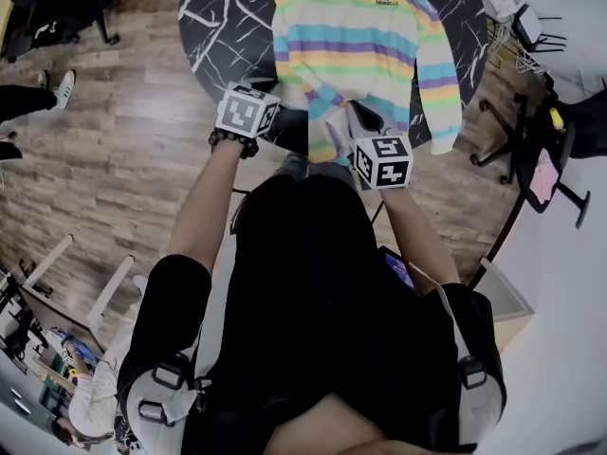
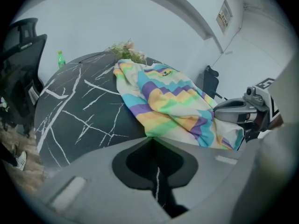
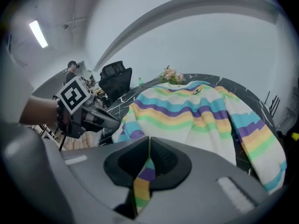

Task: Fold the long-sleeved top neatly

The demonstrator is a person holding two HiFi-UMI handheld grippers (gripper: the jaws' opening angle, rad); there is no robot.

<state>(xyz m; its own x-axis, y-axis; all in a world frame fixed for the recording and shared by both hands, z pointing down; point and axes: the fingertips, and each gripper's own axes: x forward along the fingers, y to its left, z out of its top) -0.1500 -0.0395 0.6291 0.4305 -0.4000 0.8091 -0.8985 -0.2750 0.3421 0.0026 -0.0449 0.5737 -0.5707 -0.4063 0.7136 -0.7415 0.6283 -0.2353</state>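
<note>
Currently the top [image 1: 360,41] lies spread on the table [image 1: 218,17]. The right gripper [image 3: 148,140] pinches a striped fold. The left gripper [image 2: 152,143] is closed at the hem, seemingly empty, so lifting could skew the fold.

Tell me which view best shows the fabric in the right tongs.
Right gripper view: the right tongs are shut on a striped fold of the top. Head view shows only tongs over the hem; left gripper view shows them sideways, grip hidden.
</note>
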